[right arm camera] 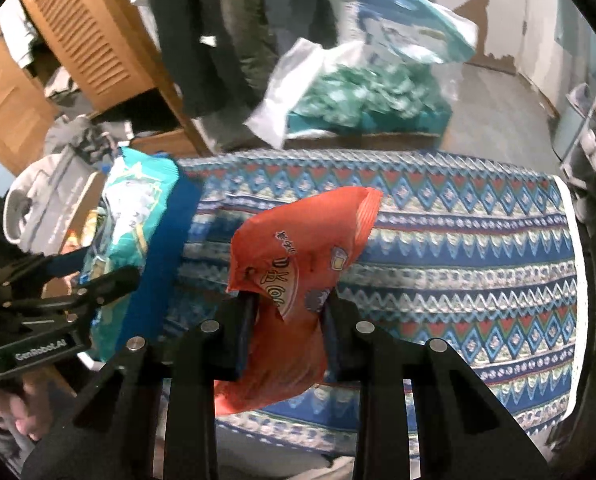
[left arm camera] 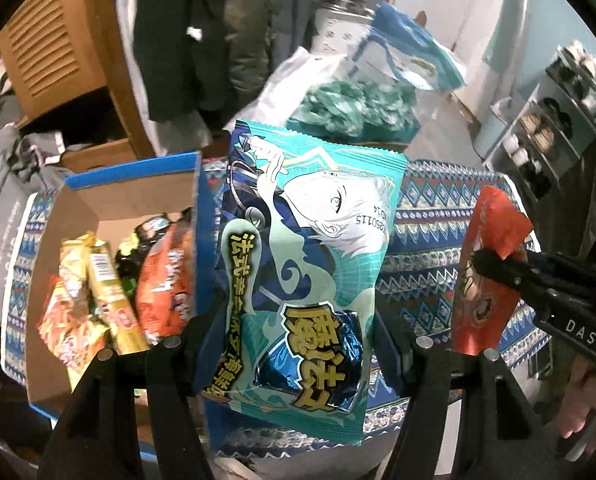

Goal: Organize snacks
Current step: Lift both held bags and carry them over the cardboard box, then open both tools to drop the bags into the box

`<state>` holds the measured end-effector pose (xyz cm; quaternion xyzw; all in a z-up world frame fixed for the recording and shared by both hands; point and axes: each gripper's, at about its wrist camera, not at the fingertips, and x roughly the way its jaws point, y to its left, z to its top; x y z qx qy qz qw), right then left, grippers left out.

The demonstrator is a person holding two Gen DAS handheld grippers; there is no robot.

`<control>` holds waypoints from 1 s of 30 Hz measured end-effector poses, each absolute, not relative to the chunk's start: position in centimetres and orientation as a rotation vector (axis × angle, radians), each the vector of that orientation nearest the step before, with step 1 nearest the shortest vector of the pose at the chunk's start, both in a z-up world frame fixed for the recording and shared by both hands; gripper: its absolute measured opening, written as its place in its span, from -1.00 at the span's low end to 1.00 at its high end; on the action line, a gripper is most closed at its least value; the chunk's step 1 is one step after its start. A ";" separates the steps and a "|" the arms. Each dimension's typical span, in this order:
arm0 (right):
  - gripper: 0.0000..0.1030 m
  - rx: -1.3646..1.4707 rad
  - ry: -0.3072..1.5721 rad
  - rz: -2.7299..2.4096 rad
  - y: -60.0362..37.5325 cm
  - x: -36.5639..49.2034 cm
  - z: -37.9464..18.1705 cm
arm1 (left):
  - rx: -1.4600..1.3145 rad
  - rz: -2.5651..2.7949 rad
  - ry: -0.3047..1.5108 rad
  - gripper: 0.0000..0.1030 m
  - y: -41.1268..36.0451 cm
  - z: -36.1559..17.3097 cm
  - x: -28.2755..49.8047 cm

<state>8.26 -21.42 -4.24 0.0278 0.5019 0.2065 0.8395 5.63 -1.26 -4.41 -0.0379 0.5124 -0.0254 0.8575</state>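
1. Teal packet (left arm camera: 298,264) fills the centre of the left wrist view, clamped in the left hand-held gripper (left arm camera: 293,348); only this view looks into the box (left arm camera: 77,208) of snacks at left.
2. Red packet (right arm camera: 293,280), pinched by the right hand-held gripper (right arm camera: 287,332), hangs over the patterned surface (right arm camera: 458,260), whose whole width shows only in the right wrist view.

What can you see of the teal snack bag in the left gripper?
The teal snack bag is a glossy foil-like pouch with crimped ends, printed with a white-haired cartoon character and yellow lettering. It looks sealed and puffed. The left gripper has its fingers closed on its lower part, holding it upright in the air over the patterned tablecloth, beside the cardboard box.
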 end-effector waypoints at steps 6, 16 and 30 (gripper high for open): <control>-0.47 0.037 1.049 0.502 -17.1 8.5 -2.9 | -0.133 0.000 1.044 0.30 2.6 -3.5 5.0; -0.47 -0.014 1.043 0.616 -8.4 9.2 -1.8 | -0.227 0.101 1.003 0.30 9.9 -3.1 3.7; -0.47 -0.084 1.081 0.698 1.2 10.7 -2.6 | -0.308 0.252 1.005 0.30 17.6 -5.1 3.4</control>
